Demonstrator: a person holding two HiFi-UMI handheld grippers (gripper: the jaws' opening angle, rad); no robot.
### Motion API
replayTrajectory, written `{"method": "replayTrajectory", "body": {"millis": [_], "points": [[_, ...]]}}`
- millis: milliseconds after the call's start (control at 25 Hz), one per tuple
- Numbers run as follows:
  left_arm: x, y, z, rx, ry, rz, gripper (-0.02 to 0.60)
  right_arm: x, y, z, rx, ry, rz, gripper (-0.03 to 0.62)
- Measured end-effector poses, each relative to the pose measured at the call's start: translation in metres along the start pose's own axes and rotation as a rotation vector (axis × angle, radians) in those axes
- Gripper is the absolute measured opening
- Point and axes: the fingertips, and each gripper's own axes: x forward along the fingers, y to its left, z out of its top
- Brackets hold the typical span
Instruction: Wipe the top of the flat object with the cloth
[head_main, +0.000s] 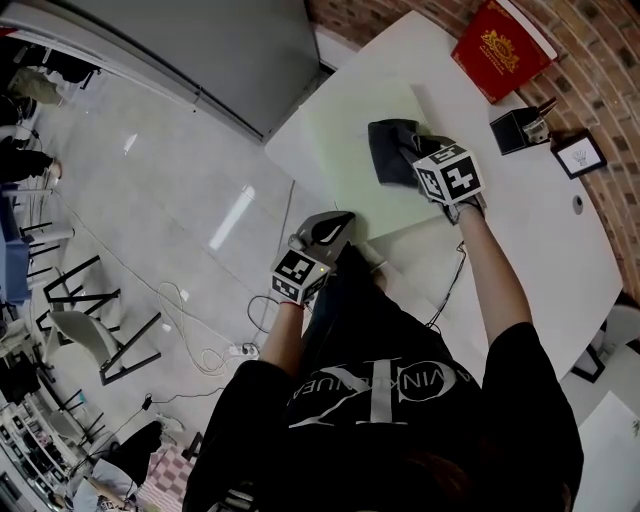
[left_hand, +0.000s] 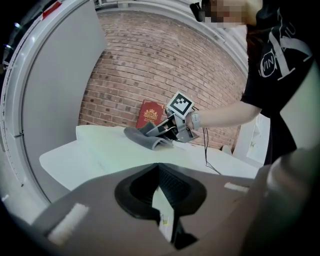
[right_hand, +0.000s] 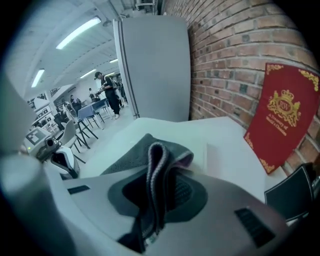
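Nearest to me, my left gripper (head_main: 338, 224) sits at the near edge of the white table (head_main: 520, 235), just beside the near corner of the flat object (head_main: 350, 125). Its own view shows the jaws drawn together at the tips with nothing between them. Whether it touches the table I cannot tell.

A thin black cable (head_main: 448, 285) trails over the table's near side, beside my right forearm.

Further out, my right gripper (head_main: 408, 150) is clamped on the cloth (head_main: 385, 150). Its own view shows a fold of the grey, pale-edged fabric standing upright between the jaws. The rest of the cloth lies spread on the flat object ahead of them. The flat object is a pale green sheet lying flat on the table's left part, and the cloth rests toward its far right side.

To the right of the sheet, clear of its edge, stand a black holder (head_main: 515, 130) and, beyond that, a small framed card (head_main: 578, 153). Both are near my right gripper but apart from it.

At the far end a red folder (head_main: 500, 35) leans tilted against the brick wall (head_main: 600, 60), well apart from the cloth.

Left of the table stands a tall grey cabinet (head_main: 200, 40). Chairs (head_main: 90, 330) stand on the floor beyond the table's left edge.
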Motion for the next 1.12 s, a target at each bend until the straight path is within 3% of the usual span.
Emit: {"method": "replayTrajectory", "body": {"millis": [440,600,680,800,880,1120], "points": [[-0.001,0.002,0.001,-0.05,-0.021,0.008,0.011,-0.024,-0.043,-0.02,0.042,0.01,-0.113,0.057],[-0.001,0.003,0.004,-0.063,-0.027,0.028,0.012,-0.048,-0.062,-0.013,-0.026,-0.026,-0.294,0.057],[-0.009,0.014,0.013,-0.096,-0.083,0.081,0.012,-0.066,-0.061,0.0,-0.056,-0.089,-0.355,0.057],[-0.031,0.053,0.036,-0.191,-0.217,0.233,0.012,-0.084,-0.039,0.021,-0.026,-0.197,-0.284,0.057],[-0.036,0.08,0.043,-0.188,-0.228,0.293,0.012,-0.09,-0.016,0.033,0.019,-0.247,-0.193,0.057],[-0.006,0.137,0.065,-0.175,-0.19,0.26,0.012,-0.091,0.065,0.055,0.07,-0.292,0.085,0.057]]}}
